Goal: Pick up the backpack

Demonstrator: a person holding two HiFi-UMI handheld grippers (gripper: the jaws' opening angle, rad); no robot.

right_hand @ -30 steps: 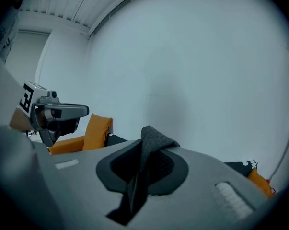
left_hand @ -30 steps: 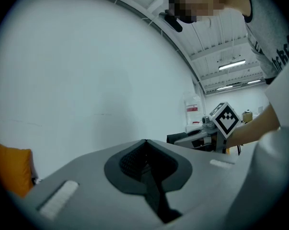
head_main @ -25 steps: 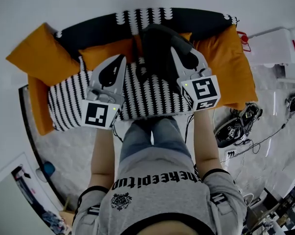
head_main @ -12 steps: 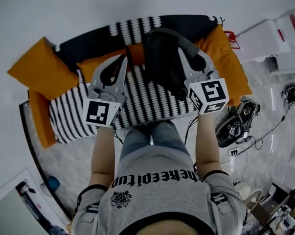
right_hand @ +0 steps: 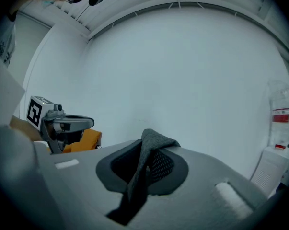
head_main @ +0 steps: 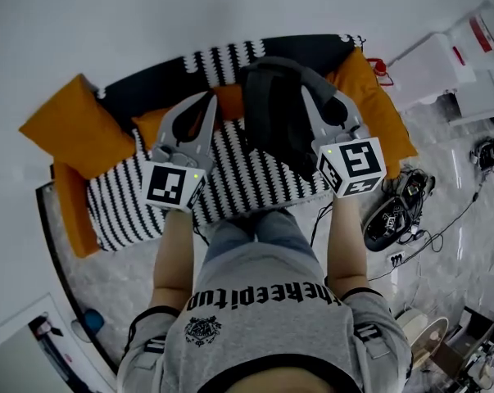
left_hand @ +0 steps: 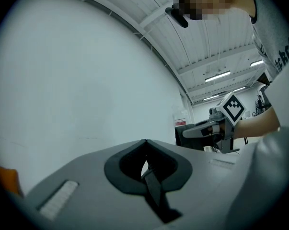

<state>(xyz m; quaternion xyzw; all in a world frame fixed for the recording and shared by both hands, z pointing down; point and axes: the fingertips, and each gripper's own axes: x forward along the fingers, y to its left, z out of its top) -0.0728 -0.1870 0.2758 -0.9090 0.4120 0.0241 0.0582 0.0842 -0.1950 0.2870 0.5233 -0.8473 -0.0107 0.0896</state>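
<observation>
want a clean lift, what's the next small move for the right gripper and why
Probably raise the right gripper a little higher, jaws clamped: it pinches the strap of the backpack, which hangs low over the striped sofa. The left gripper is shut and empty.

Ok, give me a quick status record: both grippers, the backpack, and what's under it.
left gripper: jaws together, beside the backpack, not touching it
right gripper: shut on the strap
strap: dark mesh, pinched between the right jaws and draped over their tips
backpack: dark, hanging by the right gripper over the sofa; can't tell if it is clear of the seat
sofa: black-and-white striped seat
orange cushions: at both ends and along the back of the sofa
</observation>
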